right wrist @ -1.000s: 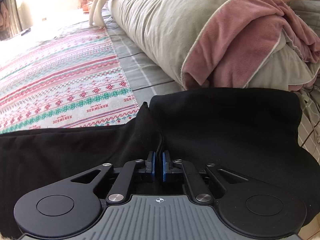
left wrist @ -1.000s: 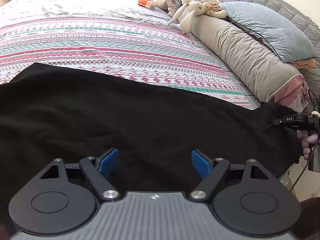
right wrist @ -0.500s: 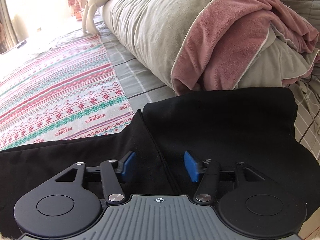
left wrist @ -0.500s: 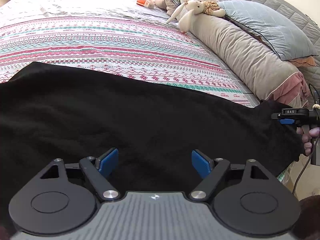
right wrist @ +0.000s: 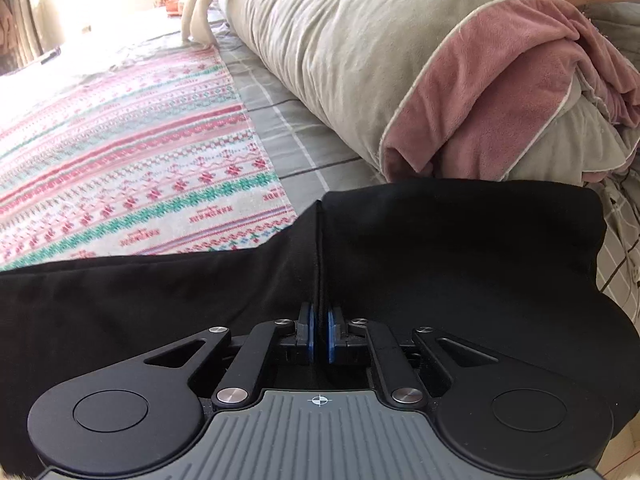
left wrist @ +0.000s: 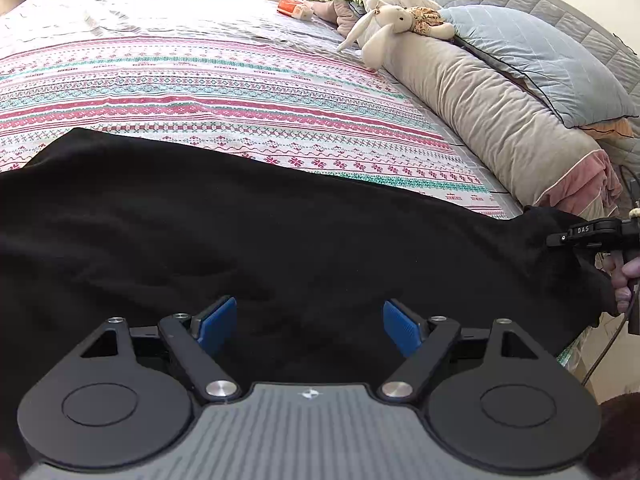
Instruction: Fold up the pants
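Black pants [left wrist: 280,232] lie spread across the near side of the bed, over a striped patterned blanket [left wrist: 240,92]. My left gripper [left wrist: 308,316] hovers just over the middle of the pants, open, with nothing between its blue pads [left wrist: 218,320]. My right gripper [right wrist: 319,320] is at the pants' [right wrist: 440,260] right end, its jaws closing tight on a raised ridge of black fabric, and the pads press it. In the left wrist view the right gripper [left wrist: 576,236] shows at the far right, held by a hand.
A long grey and pink rolled quilt [right wrist: 400,60] lies just beyond the pants' right end. A plush rabbit [left wrist: 388,24] and a blue pillow [left wrist: 540,64] sit on it. The bed's edge drops off at the right [left wrist: 576,344].
The right gripper let go of the fabric and opened, then shut again on a ridge of the pants. The left gripper has stayed open and still.
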### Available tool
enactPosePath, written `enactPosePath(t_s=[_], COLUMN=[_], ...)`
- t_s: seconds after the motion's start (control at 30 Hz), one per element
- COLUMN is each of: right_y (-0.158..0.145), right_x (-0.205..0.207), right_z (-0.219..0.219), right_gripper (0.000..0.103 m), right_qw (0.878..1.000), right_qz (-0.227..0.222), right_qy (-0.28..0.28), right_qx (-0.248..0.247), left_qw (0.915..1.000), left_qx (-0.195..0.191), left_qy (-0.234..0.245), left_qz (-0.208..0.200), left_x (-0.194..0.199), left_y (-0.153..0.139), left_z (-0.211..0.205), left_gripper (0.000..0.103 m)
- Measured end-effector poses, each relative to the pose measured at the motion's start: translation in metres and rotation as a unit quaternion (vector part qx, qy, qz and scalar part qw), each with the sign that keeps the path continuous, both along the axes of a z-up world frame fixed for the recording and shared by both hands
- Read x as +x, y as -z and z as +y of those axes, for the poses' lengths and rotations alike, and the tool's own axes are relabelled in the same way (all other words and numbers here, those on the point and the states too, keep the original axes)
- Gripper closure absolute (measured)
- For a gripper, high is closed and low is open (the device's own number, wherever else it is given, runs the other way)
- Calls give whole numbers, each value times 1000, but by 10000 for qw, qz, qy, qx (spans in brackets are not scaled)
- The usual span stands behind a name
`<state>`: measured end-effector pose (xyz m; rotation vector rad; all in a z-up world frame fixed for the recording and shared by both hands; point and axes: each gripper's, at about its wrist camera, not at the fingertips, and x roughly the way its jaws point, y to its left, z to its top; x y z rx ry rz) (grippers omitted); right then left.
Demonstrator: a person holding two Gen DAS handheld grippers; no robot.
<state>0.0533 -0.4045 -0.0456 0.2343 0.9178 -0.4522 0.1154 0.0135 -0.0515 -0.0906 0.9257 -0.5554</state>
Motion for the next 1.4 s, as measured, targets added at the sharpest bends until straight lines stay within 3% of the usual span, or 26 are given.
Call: enactPosePath(t_s=[0.2, 0.37, 0.63, 0.9, 1.0, 1.13, 1.23, 1.33, 1.4], right_y=[-40, -49, -23, 1, -1, -14, -19, -19, -14], right_x=[2, 25, 70, 102, 104, 92, 79, 61, 50], right_z=[42, 103, 222, 302, 308, 302, 289, 267, 255], right_gripper=[97, 97, 97, 95, 87, 52, 46, 33, 32], right_qw=[9962, 9885, 9689, 9484, 9378, 9349, 9358, 9420, 9472], right_qz=[-492, -570, -206, -153, -154, -296, -426, -575, -599], right_qy=[-642, -1303, -2339, -2860, -2980, -3101, -3067, -2904, -2816], right_qx=[335, 522, 779, 1360, 1772, 1701, 1686, 1583, 1410], left_qw=[10000, 9996, 9984, 9956, 9944, 9945, 9941, 9935, 9930], left_qx=[-79, -258, -412, -561, -645, -632, -644, -678, -679], left_qy=[5, 25, -342, -686, -740, -719, -700, -665, -678], left_qz=[9, 132, 205, 317, 383, 425, 514, 630, 693], left_x=[1, 3, 13, 18, 19, 20, 21, 23, 24], left_y=[0, 0, -3, -3, -3, -1, 2, 6, 8], left_z=[3, 10, 33, 57, 61, 58, 54, 53, 51], left_gripper=[14, 18, 24, 37, 37, 37, 37, 37, 37])
